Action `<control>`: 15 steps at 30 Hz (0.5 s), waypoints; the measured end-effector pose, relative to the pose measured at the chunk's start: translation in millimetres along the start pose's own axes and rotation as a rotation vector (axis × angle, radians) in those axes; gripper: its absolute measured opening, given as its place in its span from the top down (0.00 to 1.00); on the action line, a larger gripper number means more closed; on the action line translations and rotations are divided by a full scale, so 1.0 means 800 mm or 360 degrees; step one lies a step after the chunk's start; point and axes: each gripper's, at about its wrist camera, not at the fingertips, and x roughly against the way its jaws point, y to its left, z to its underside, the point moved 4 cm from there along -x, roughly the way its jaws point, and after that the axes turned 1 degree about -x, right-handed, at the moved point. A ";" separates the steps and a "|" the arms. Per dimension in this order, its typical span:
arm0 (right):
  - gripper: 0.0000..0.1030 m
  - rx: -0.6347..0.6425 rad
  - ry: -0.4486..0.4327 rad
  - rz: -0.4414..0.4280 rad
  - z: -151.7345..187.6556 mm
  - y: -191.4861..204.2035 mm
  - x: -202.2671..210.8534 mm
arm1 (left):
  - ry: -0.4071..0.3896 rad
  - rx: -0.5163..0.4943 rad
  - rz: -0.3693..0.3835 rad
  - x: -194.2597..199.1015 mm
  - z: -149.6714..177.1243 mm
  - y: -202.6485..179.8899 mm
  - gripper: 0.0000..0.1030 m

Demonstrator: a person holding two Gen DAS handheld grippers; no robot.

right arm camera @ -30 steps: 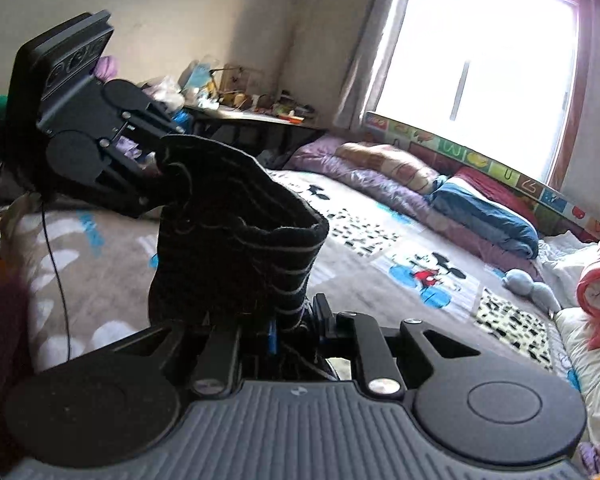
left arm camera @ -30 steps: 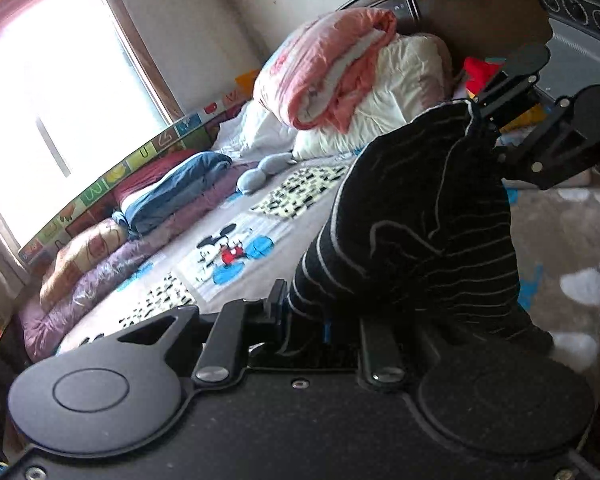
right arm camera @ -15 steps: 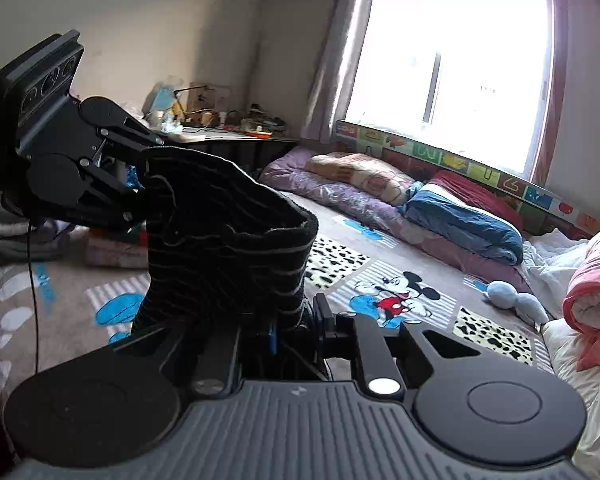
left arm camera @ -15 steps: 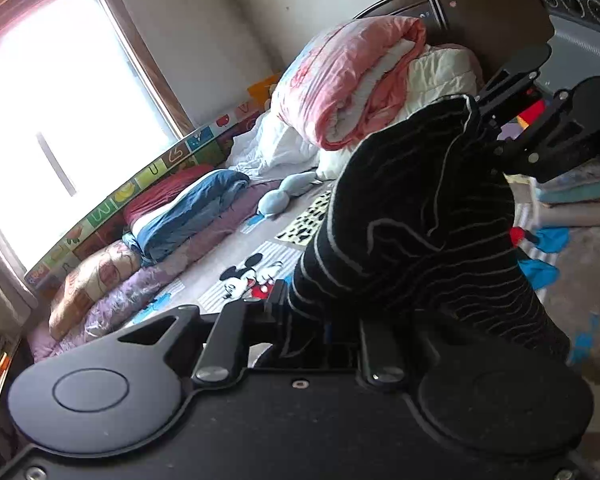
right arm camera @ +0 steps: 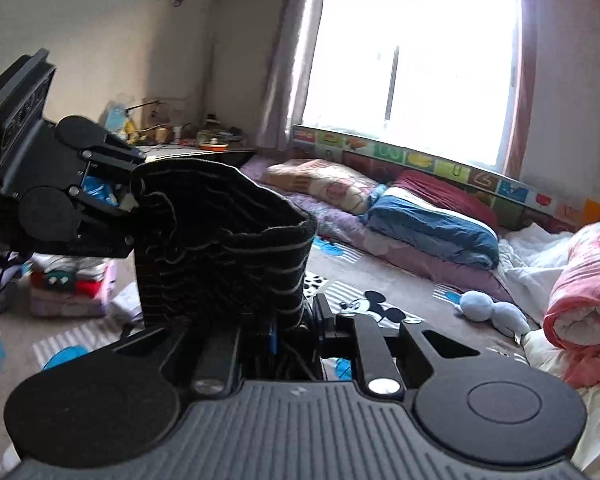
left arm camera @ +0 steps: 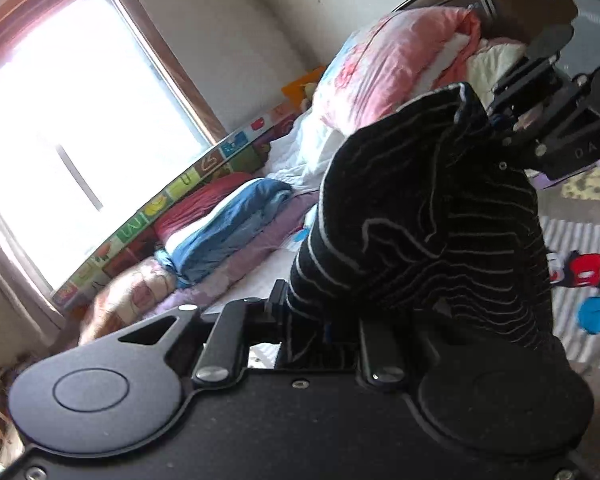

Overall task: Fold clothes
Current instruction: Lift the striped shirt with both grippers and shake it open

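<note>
A black garment with thin white stripes (left arm camera: 420,220) hangs in the air between both grippers, above the bed. My left gripper (left arm camera: 320,320) is shut on one edge of it at the bottom of the left wrist view. My right gripper (left arm camera: 488,116) is shut on the opposite edge, seen at the upper right there. In the right wrist view the same garment (right arm camera: 220,248) rises from my right gripper (right arm camera: 292,328), and my left gripper (right arm camera: 130,200) pinches its far edge at the left. The fingertips are hidden by cloth.
The bed (right arm camera: 340,280) has a cartoon-print sheet. Folded blankets (right arm camera: 432,224) line the window side. A pink and white duvet roll (left arm camera: 380,76) lies by the headboard. A stack of folded clothes (right arm camera: 68,284) sits at the left. A cluttered desk (right arm camera: 192,144) stands behind.
Both grippers have lifted and swung with the garment held between them; the views now show more of the window and wall, and the folded clothes stack has come into sight.
</note>
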 end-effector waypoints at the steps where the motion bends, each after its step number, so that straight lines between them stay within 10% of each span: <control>1: 0.82 -0.0003 -0.0001 0.0020 -0.004 -0.007 -0.010 | 0.0003 0.0002 -0.0017 -0.008 -0.003 0.003 0.86; 15: 0.83 0.0226 -0.0054 0.0208 0.021 -0.013 -0.070 | 0.0044 -0.0125 -0.0082 -0.025 0.063 -0.036 0.86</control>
